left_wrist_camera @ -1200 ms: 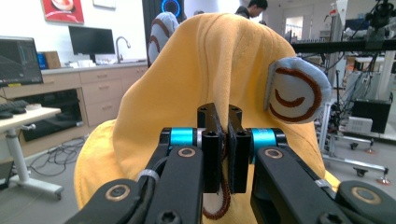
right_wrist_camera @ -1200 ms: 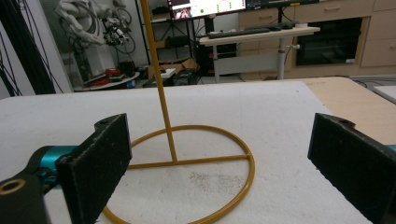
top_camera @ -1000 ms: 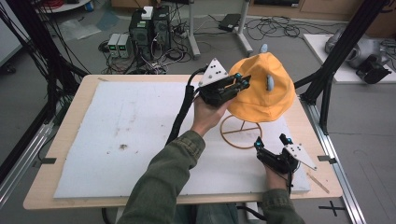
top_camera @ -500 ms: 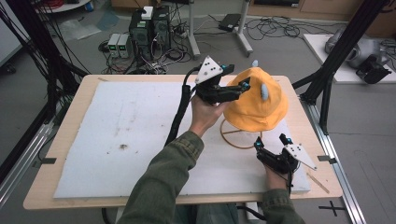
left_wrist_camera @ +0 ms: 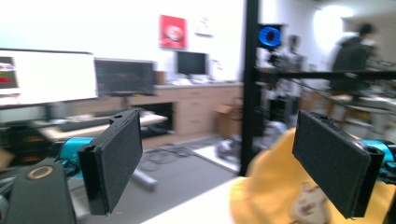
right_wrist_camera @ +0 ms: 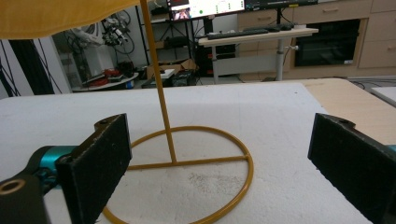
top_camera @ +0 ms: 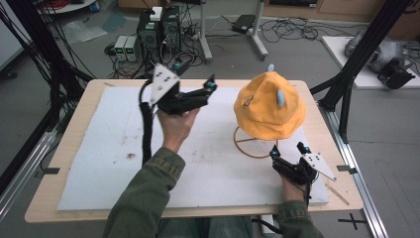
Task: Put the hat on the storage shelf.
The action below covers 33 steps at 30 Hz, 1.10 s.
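An orange bucket hat (top_camera: pixel 270 106) with small blue horns sits on a thin yellow wire stand (top_camera: pixel 236 134) at the table's right. My left gripper (top_camera: pixel 208 91) is held up to the left of the hat, apart from it. Its jaws have just been opening and nothing is between them. In the left gripper view the open gripper (left_wrist_camera: pixel 219 158) has the blurred hat (left_wrist_camera: pixel 271 186) beyond it. My right gripper (top_camera: pixel 287 151) rests open on the mat just in front of the stand's ring. In the right gripper view, the gripper (right_wrist_camera: pixel 219 163) faces the stand's ring base (right_wrist_camera: pixel 243 163), with the hat brim (right_wrist_camera: pixel 56 16) above.
A white foam mat (top_camera: pixel 124 148) covers most of the wooden table (top_camera: pixel 64 148). Black frame posts (top_camera: pixel 346 84) stand at the right edge and left corner. Computer boxes and cables (top_camera: pixel 158 34) lie on the floor behind the table.
My left gripper has let go of the hat, opened, and swung left away from it. The hat now hangs straight on its stand. The right gripper has stayed put.
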Each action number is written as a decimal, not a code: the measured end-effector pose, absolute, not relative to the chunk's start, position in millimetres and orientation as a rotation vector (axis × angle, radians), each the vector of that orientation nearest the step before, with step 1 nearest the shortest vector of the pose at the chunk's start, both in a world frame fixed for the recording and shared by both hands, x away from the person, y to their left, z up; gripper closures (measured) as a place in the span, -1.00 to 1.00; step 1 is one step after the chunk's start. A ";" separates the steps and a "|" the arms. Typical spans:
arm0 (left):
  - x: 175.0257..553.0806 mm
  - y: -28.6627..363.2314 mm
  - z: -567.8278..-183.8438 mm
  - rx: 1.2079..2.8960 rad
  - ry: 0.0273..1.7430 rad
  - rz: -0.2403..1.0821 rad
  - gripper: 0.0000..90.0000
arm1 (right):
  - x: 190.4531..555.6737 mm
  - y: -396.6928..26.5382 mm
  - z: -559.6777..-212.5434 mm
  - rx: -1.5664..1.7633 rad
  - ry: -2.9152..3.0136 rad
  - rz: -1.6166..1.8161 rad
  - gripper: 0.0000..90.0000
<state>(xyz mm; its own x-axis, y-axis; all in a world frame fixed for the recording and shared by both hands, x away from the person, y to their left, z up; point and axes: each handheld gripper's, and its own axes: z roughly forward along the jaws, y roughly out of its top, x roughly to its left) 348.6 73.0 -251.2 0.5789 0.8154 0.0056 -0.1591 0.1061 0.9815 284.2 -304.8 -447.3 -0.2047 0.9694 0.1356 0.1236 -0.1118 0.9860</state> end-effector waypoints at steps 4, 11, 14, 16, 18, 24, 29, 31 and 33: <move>329.4 119.6 -260.9 1.229 0.751 0.916 -0.64 | 284.0 -304.4 -446.0 1.270 1.383 1.406 -0.87; 291.5 192.7 -300.8 1.153 0.945 1.096 -0.65 | 284.2 -303.1 -444.7 1.284 1.364 1.410 -0.87; 280.3 215.9 -327.5 1.124 1.043 1.129 -0.67 | 285.1 -303.1 -444.4 1.284 1.353 1.402 -0.87; 274.9 227.9 -348.2 1.103 1.101 1.139 -0.68 | 285.4 -302.6 -444.4 1.290 1.344 1.399 -0.88; 272.8 233.5 -363.4 1.105 1.143 1.132 -0.68 | 285.9 -302.4 -444.8 1.291 1.330 1.396 -0.87; 269.7 233.8 -402.3 1.135 1.213 1.128 -0.68 | 285.8 -301.9 -446.3 1.291 1.321 1.377 -0.88; 267.7 230.0 -412.8 1.159 1.215 1.130 -0.68 | 283.0 -303.5 -448.3 1.286 1.304 1.371 -0.88; 268.2 231.6 -414.7 1.153 1.225 1.123 -0.68 | 282.3 -304.7 -449.1 1.290 1.295 1.371 -0.88; 268.7 232.9 -415.6 1.157 1.231 1.124 -0.68 | 281.5 -305.5 -449.5 1.297 1.296 1.372 -0.88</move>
